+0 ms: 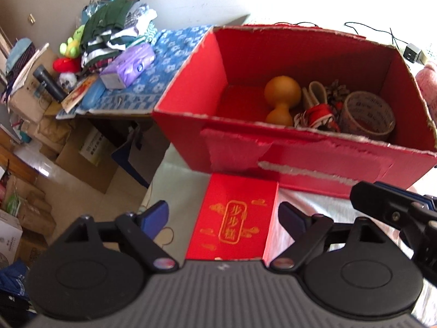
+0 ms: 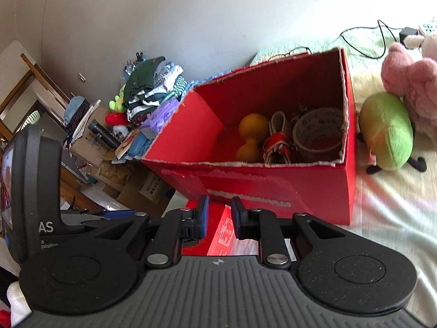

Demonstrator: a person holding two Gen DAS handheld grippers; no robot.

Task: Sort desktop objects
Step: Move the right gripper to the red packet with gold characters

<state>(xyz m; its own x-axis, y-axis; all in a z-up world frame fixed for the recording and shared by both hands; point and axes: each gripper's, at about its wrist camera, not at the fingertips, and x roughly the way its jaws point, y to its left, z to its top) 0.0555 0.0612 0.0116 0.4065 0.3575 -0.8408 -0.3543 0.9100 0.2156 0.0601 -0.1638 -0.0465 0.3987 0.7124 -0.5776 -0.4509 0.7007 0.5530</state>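
Observation:
A small flat red box with gold characters (image 1: 235,218) lies on the pale bed cover in front of a big open red carton (image 1: 300,161). My left gripper (image 1: 222,216) hangs over the small box, open wide, its blue-padded fingers (image 1: 155,216) clear of the box's sides. In the carton lie an orange gourd-shaped toy (image 1: 281,95), a tape roll (image 1: 366,114) and a red-and-white item (image 1: 316,117). My right gripper (image 2: 220,213) hovers just right of the left one, its jaws a narrow gap apart with nothing pinched; the small box (image 2: 224,232) shows below them.
A green plush (image 2: 387,134) and a pink plush (image 2: 409,76) lie right of the carton. Left of it, a blue patterned cloth carries a purple tissue pack (image 1: 128,65) and piled clothes (image 1: 112,30). Cardboard boxes (image 1: 82,150) crowd the floor. A charger with cables (image 1: 412,52) lies behind.

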